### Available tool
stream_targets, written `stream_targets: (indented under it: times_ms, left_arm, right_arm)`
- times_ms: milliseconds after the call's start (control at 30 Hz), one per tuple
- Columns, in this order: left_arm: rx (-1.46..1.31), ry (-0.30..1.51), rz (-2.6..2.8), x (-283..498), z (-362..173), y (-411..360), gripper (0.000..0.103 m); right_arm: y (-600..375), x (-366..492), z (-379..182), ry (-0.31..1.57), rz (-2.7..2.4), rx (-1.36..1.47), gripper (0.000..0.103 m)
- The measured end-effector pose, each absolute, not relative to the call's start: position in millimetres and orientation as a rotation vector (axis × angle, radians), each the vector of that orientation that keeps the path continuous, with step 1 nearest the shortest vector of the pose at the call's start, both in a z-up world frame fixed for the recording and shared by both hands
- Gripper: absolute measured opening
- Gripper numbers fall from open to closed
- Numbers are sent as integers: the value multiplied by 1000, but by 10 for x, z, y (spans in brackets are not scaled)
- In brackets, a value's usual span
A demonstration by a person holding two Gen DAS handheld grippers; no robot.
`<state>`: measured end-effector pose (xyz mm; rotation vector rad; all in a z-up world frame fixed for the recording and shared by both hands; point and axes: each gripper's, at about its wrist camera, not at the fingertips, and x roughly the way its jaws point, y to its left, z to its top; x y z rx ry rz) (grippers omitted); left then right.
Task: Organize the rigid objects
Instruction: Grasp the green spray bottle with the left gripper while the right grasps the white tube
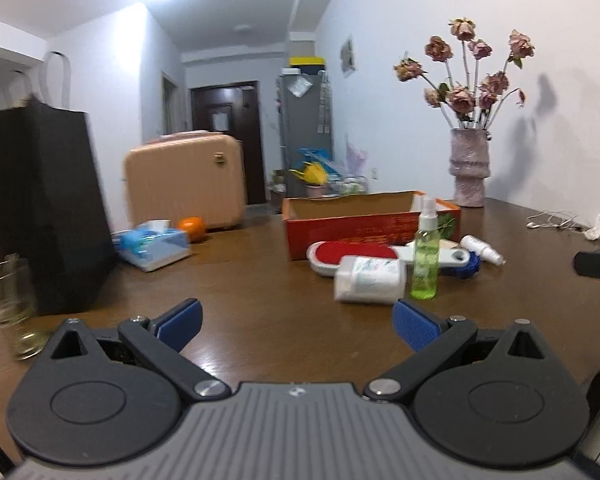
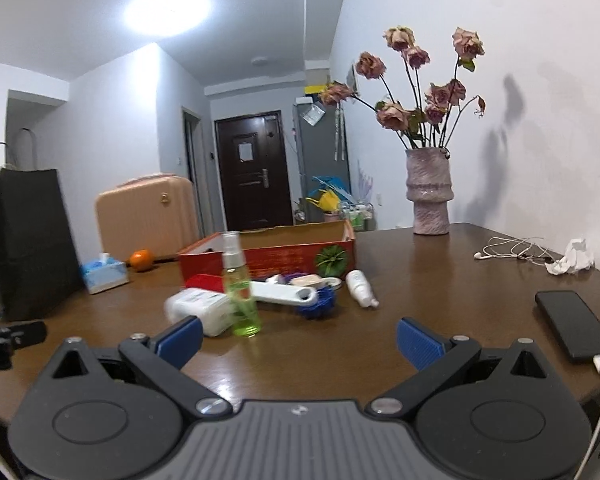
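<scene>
The brown wooden table (image 2: 420, 300) carries all task items. An open red cardboard box (image 2: 268, 254) stands toward its far side, with a cluster of rigid objects just in front of it. In that cluster, a white lidded container (image 2: 198, 309) lies on its side, a white-handled brush with blue bristles (image 2: 300, 298) lies flat, a green spray bottle (image 2: 242, 300) stands upright, and a small white bottle (image 2: 360, 288) lies on its side at the right end. The left gripper (image 1: 298, 322) hovers above the table with its blue-padded fingers (image 1: 180, 322) spread wide, holding nothing. The right gripper (image 2: 300, 336) is likewise wide apart and empty, near the cluster.
</scene>
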<state>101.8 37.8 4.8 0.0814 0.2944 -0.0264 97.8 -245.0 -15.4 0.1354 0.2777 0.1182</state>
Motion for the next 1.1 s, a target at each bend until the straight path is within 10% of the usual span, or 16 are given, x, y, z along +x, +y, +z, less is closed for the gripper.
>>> stream_targets:
  times_ms: [300, 467, 1000, 1100]
  left_arm:
    - [-8, 437, -141, 2103, -40, 346, 103]
    - [-33, 490, -183, 2604, -107, 383, 85]
    - [80, 386, -448, 2911, 23, -477, 81]
    - [96, 387, -432, 3009, -17, -656, 49]
  right_arm:
    - [-2537, 1751, -234, 480, 266, 218, 100]
    - [-2130, 2074, -322, 510, 337, 187, 69]
    - [-2443, 2758, -214, 463, 103, 155, 63]
    - [-2655, 2839, -239, 494, 82, 124, 62]
